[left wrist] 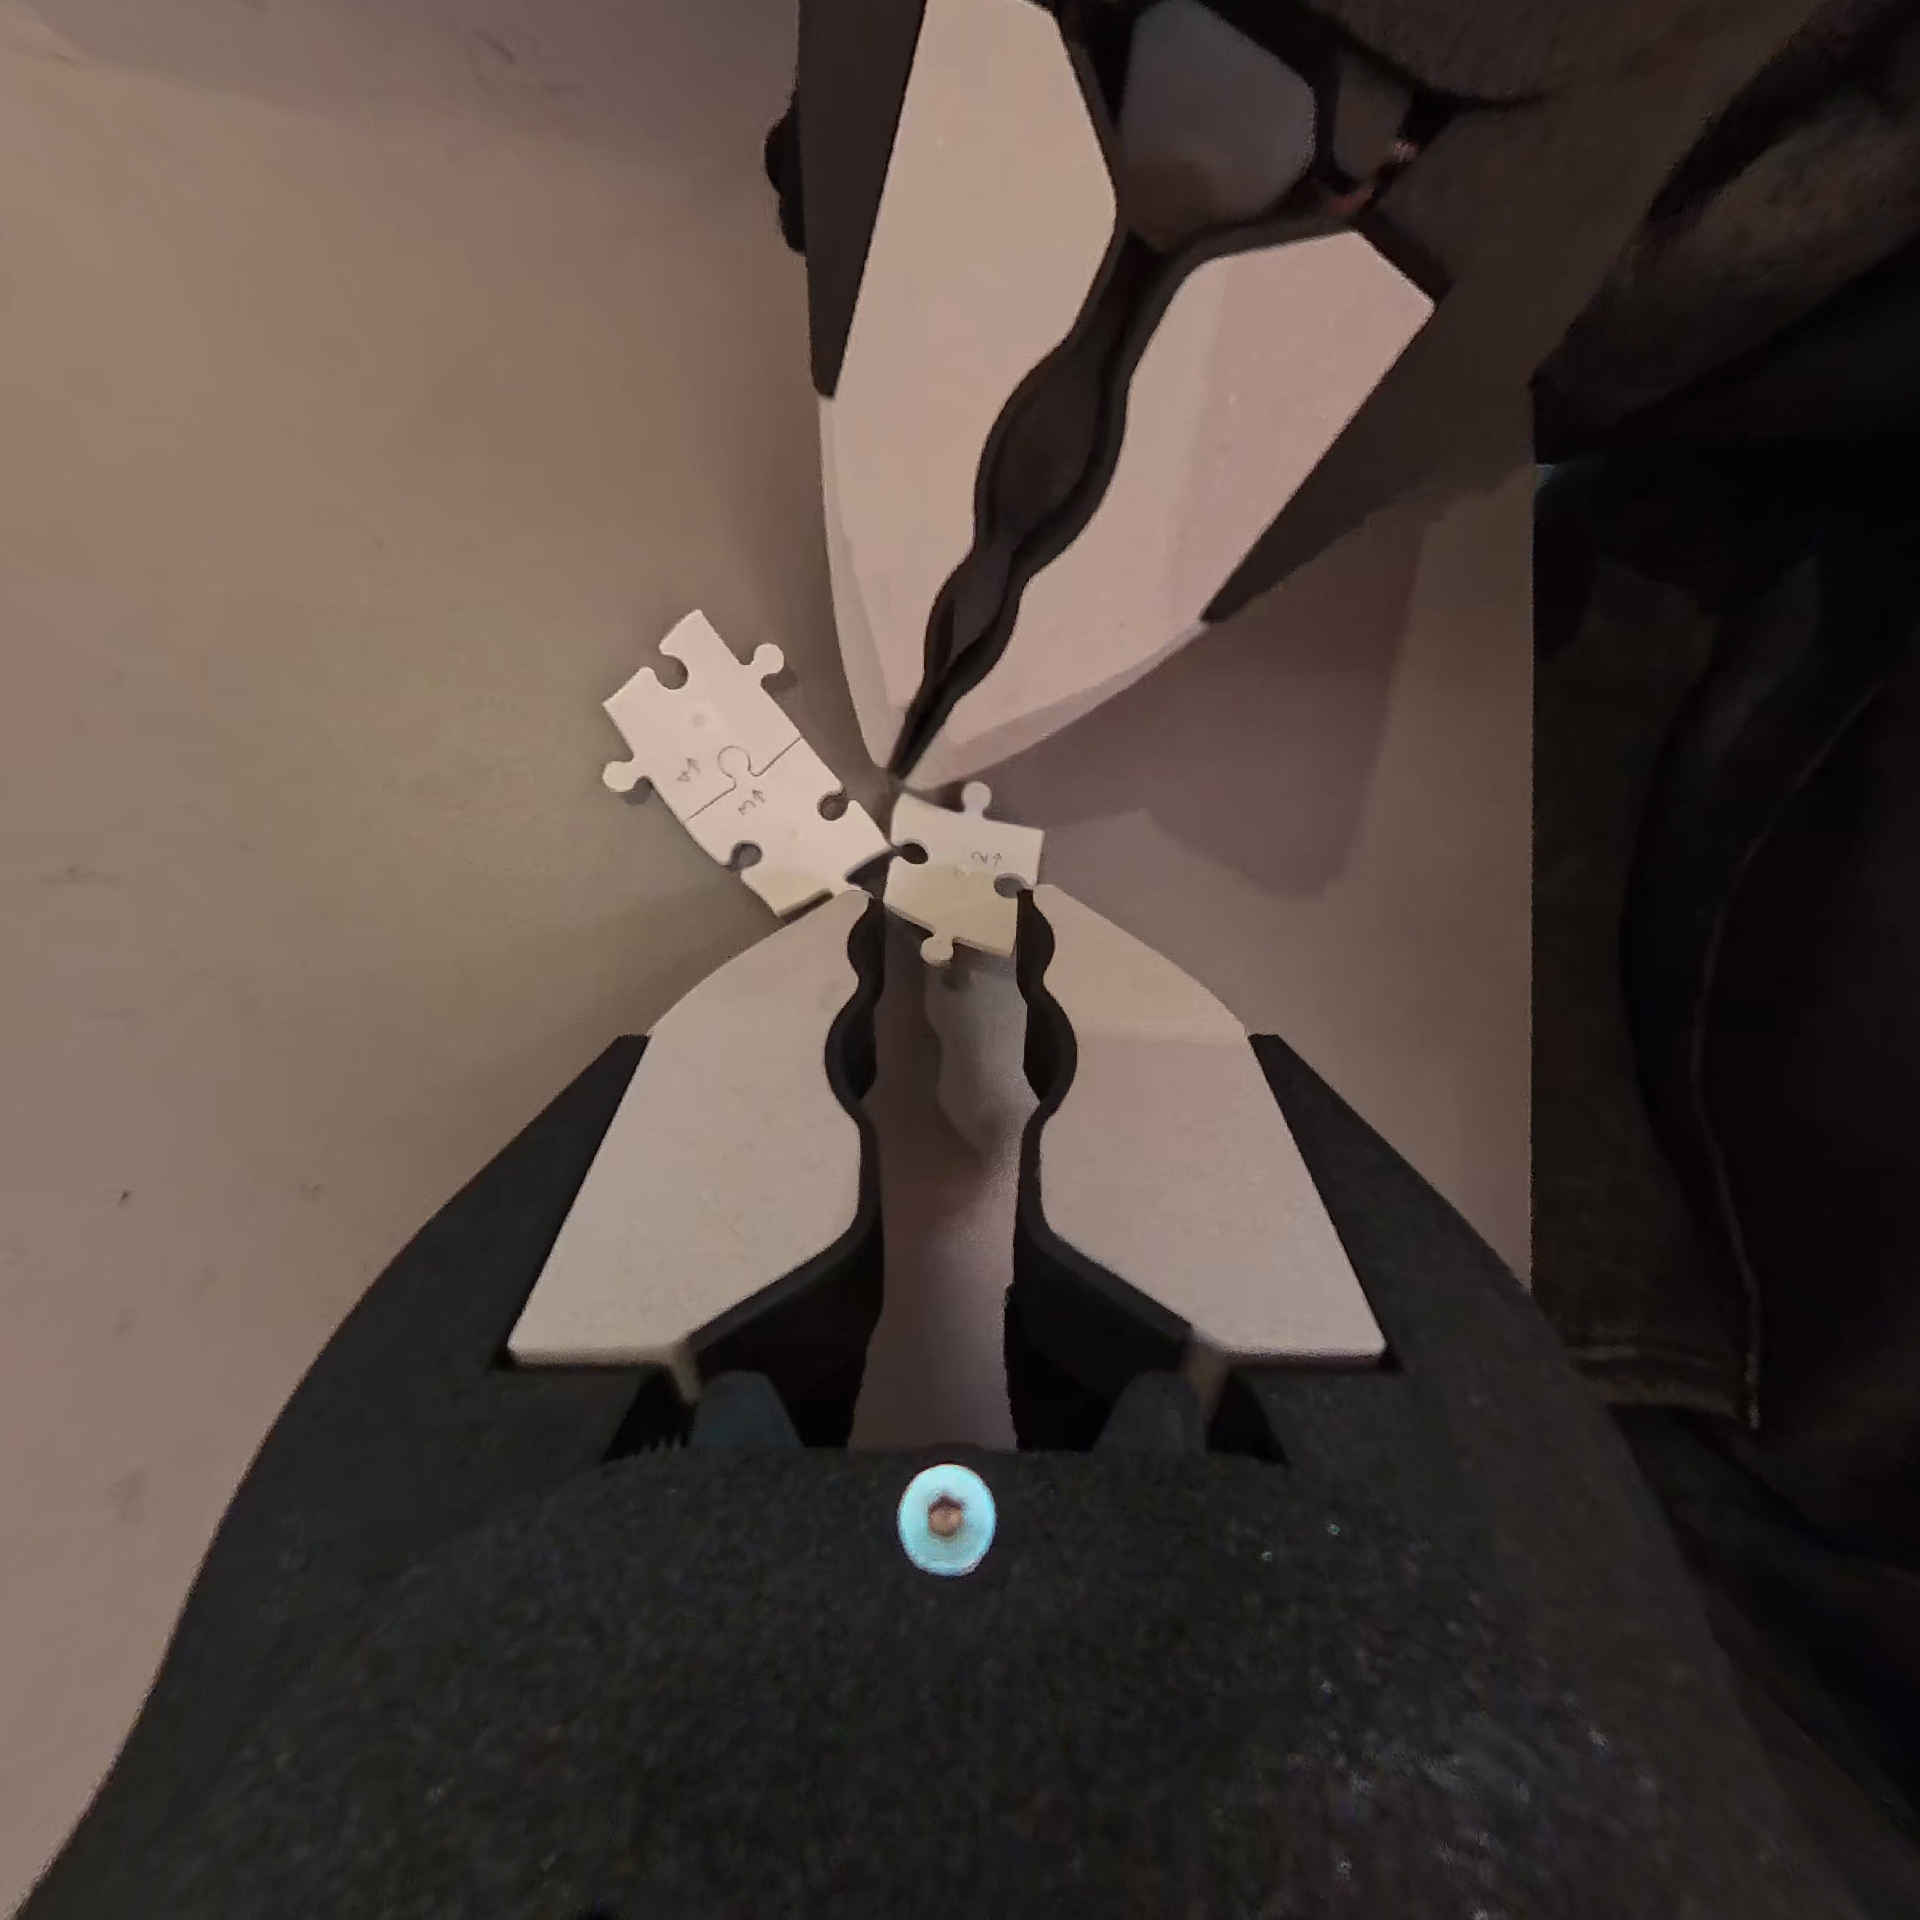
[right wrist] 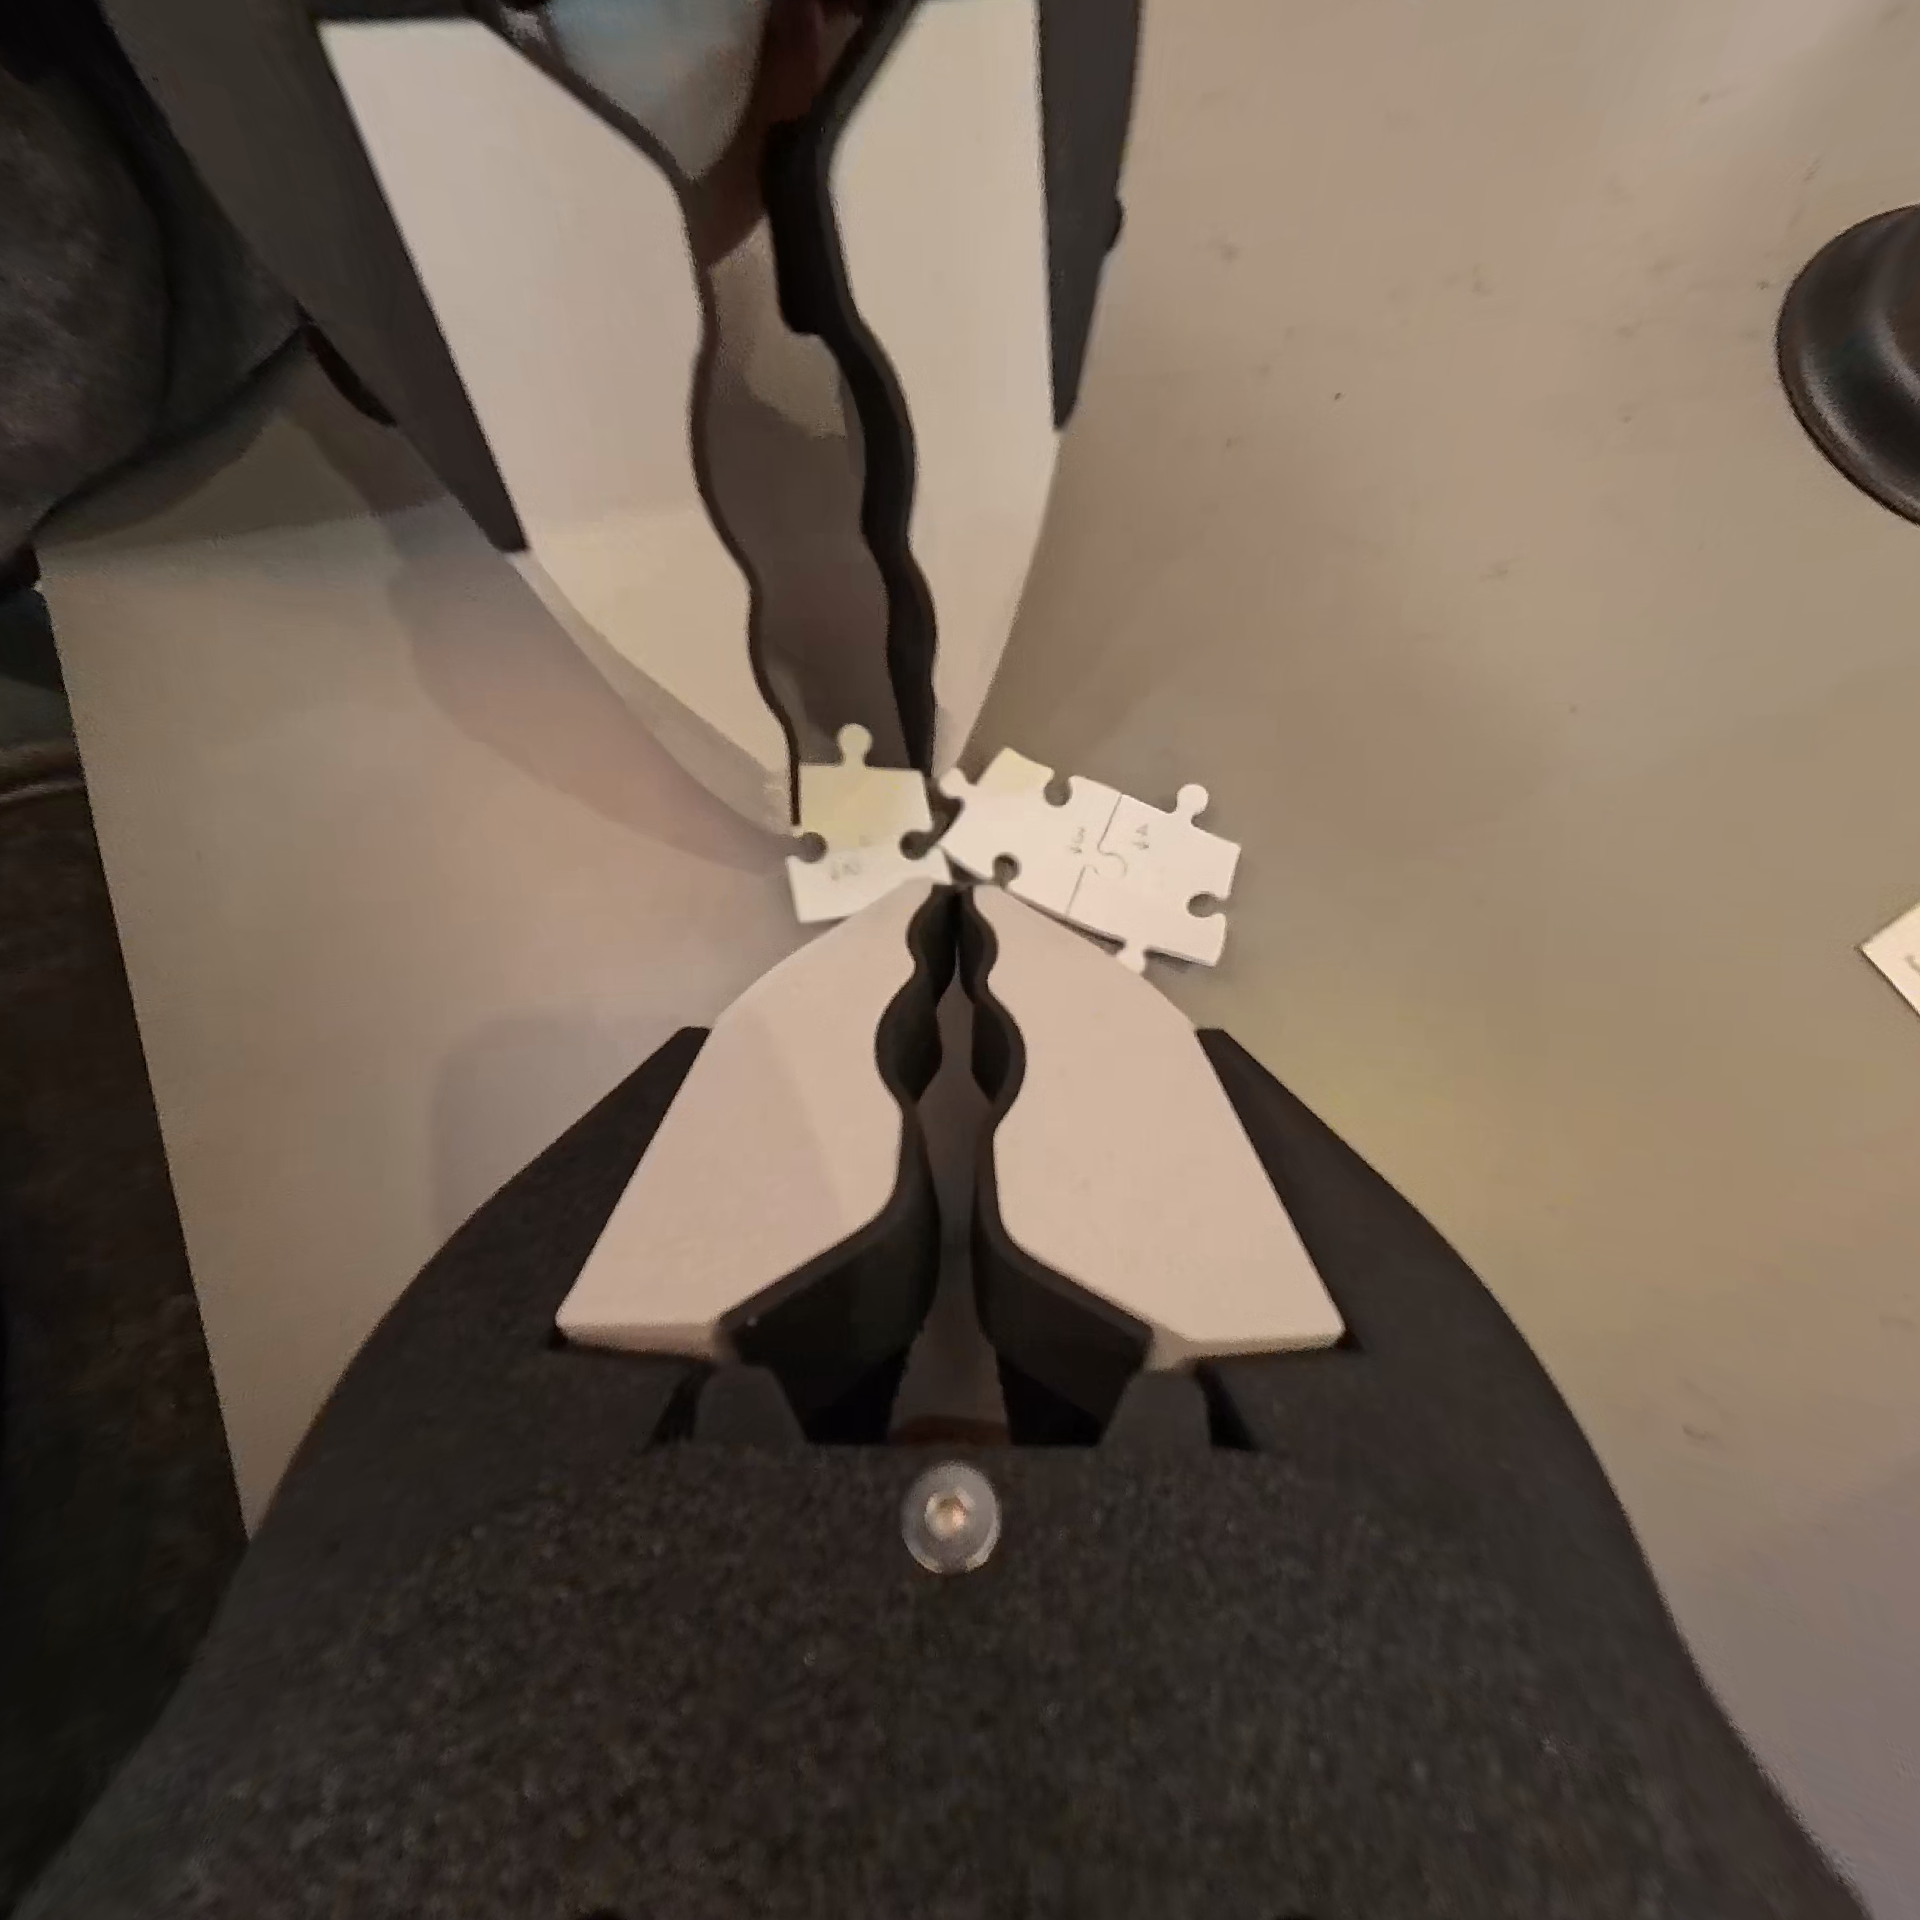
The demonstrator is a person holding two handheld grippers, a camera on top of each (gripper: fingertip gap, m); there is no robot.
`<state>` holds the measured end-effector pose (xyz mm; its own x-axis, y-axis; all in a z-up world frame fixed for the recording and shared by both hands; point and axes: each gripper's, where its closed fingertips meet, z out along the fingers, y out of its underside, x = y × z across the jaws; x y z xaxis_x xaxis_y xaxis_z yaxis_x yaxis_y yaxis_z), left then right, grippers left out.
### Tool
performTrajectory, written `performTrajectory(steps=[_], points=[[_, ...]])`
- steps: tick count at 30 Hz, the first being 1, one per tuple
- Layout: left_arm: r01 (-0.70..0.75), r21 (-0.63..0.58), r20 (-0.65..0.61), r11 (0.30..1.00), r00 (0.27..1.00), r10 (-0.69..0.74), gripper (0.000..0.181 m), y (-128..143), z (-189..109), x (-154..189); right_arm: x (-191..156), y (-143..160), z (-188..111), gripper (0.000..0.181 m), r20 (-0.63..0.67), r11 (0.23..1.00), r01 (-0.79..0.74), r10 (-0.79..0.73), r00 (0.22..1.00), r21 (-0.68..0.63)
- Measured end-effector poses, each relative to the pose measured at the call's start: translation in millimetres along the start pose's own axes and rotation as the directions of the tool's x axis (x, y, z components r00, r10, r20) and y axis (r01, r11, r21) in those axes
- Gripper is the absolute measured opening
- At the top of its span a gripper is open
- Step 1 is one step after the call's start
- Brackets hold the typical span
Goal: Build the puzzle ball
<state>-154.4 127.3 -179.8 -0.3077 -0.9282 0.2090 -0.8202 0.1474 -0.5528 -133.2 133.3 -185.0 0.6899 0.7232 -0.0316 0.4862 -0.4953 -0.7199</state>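
My left hand-held gripper grips a single puzzle piece by its two side edges, at the centre of the left wrist view. My right hand-held gripper is pinched nearly closed on the near corner of a joined pair of pieces, centre right in its own view. The two lots meet at a corner but are not locked, both just over the pale worktop.

The risk, as I judge it: the pair sits skewed to the single piece, so pushing now could jam tab against edge, bend the card, or twist a piece out of my thin grip.

I count three pieces here, two already joined and one loose, and two hand-held grippers. A dark round object sits at the right edge, a scrap of card below it.
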Motion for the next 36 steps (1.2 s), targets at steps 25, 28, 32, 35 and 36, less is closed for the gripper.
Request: performTrajectory(steps=[25,28,32,35,36], points=[[0.005,0.049,-0.033,0.999,0.999,-0.003,0.011,13.5,-26.0,-19.9,8.1,1.2,-6.3,0.0,-0.017,1.0,-0.023,0.023,1.0,0.009],[0.05,0.074,0.086,0.996,0.995,-0.057,0.032,15.5,-26.5,-40.5,11.4,-2.1,-8.2,0.0,-0.028,0.999,-0.03,0.031,0.999,0.023],[0.066,0.082,0.162,0.994,0.984,-0.079,0.051,13.1,-19.3,-54.6,10.9,-3.0,-9.5,0.0,-0.026,0.999,-0.032,0.033,0.999,0.031],[0.019,0.08,0.233,0.997,0.972,-0.037,0.056,8.1,-14.4,-62.6,11.1,0.1,-10.8,0.0,-0.03,0.999,-0.035,0.036,0.999,0.029],[0.0,0.072,0.246,0.997,0.969,-0.018,0.057,7.7,-12.7,-64.1,11.2,0.9,-11.6,0.0,-0.031,0.999,-0.037,0.038,0.999,0.033]])
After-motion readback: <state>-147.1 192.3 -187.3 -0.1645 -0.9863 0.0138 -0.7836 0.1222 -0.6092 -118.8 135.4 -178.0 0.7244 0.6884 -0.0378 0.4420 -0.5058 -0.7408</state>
